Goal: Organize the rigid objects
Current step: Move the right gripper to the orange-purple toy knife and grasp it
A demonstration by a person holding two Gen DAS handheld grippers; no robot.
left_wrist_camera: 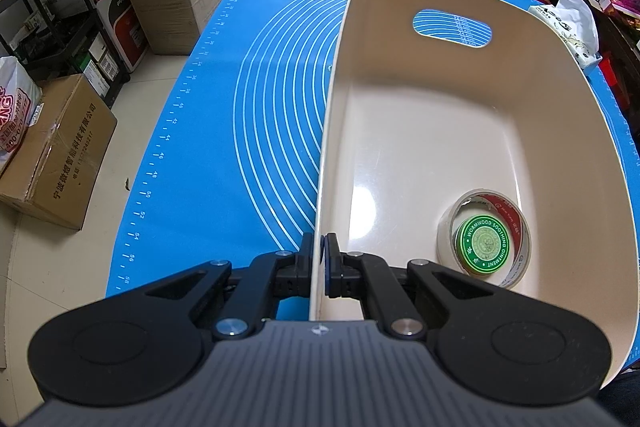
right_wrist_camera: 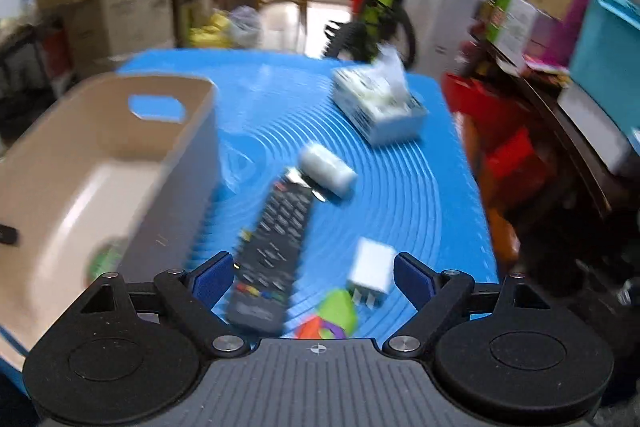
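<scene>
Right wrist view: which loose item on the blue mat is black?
The remote control, long and black, lying beside the beige bin. The charger and small bottle are white.

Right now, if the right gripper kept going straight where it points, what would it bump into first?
Probably the long black remote control lying on the blue mat: it sits just ahead between the open fingers. The blur makes depth uncertain.

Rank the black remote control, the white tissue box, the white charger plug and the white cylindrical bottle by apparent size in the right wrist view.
1. Black remote control, though it lies nearest the camera.
2. White tissue box, farther off, possibly bigger in reality.
3. White cylindrical bottle and white charger plug: alike, unranked.
</scene>
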